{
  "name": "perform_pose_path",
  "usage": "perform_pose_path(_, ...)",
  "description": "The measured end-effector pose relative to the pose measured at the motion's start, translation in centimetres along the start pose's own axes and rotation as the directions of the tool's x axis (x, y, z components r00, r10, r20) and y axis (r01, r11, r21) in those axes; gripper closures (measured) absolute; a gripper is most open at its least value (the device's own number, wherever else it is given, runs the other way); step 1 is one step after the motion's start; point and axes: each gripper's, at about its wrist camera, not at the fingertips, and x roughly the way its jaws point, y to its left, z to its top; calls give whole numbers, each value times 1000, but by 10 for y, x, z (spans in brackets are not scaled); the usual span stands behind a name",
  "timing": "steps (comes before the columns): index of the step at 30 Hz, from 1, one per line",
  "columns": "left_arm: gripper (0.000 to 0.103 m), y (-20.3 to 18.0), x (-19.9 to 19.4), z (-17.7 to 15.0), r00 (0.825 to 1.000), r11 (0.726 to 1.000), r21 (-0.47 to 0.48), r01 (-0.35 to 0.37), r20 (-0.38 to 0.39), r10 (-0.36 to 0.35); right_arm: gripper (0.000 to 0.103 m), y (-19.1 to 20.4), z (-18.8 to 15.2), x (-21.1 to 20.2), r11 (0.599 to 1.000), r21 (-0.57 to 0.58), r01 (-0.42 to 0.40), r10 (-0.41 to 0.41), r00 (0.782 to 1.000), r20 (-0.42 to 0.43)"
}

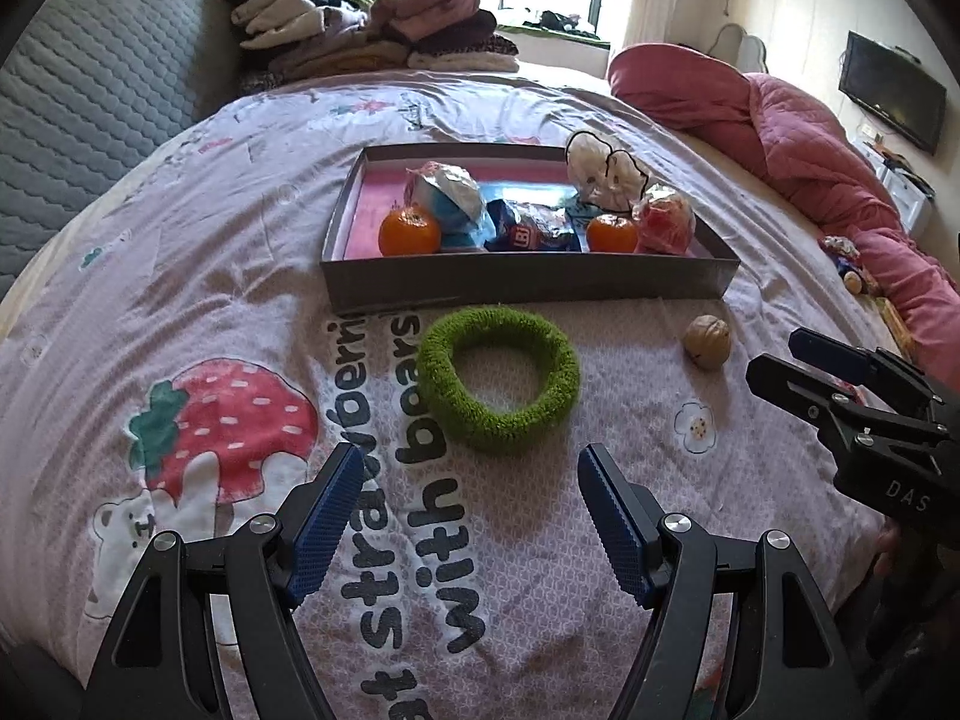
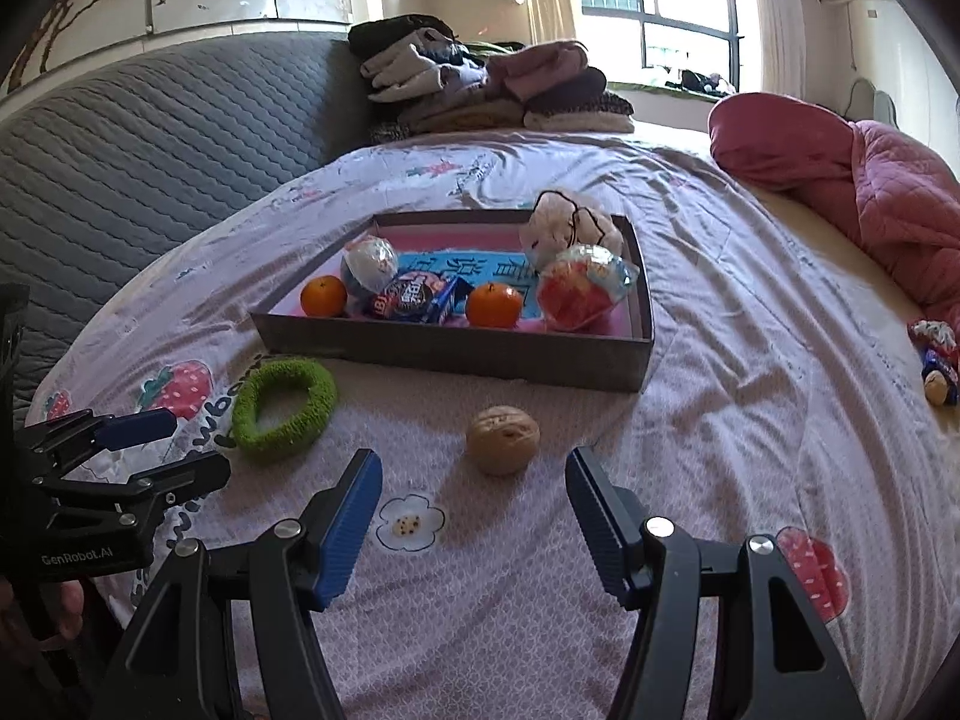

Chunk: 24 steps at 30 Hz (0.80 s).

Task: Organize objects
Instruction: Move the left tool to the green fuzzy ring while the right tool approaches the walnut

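Observation:
A fuzzy green ring (image 1: 498, 381) lies on the printed bedsheet just ahead of my left gripper (image 1: 471, 477), which is open with nothing between its blue pads. A walnut (image 2: 503, 440) rests on the sheet just beyond my right gripper (image 2: 474, 480), also open and holding nothing. Behind both stands a shallow grey box (image 1: 528, 285) with two oranges (image 1: 409, 232), wrapped snacks and a white pouch inside. The walnut (image 1: 708, 341) and the right gripper (image 1: 780, 360) show at the right of the left wrist view; the ring (image 2: 282, 411) and the left gripper (image 2: 180, 444) at the left of the right wrist view.
Folded clothes (image 1: 372, 30) are stacked at the bed's far end against a grey quilted headboard (image 1: 90, 108). A pink quilt (image 1: 810, 138) is bunched along the right side, with a few small wrapped items (image 2: 936, 360) near it.

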Motion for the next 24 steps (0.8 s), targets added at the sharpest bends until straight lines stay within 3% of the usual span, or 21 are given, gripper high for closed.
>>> perform_pose_path(13, 28, -2, 24, 0, 1000, 1000, -20, 17, -23, -17, 40, -2, -3, 13, 1000, 0, 15, -15, 999, -33)
perform_pose_path(24, 28, -7, 40, 12, 999, 999, -21, 40, 2, -40, 40, -3, -2, 28, 1000, 6, 26, -26, 998, -58)
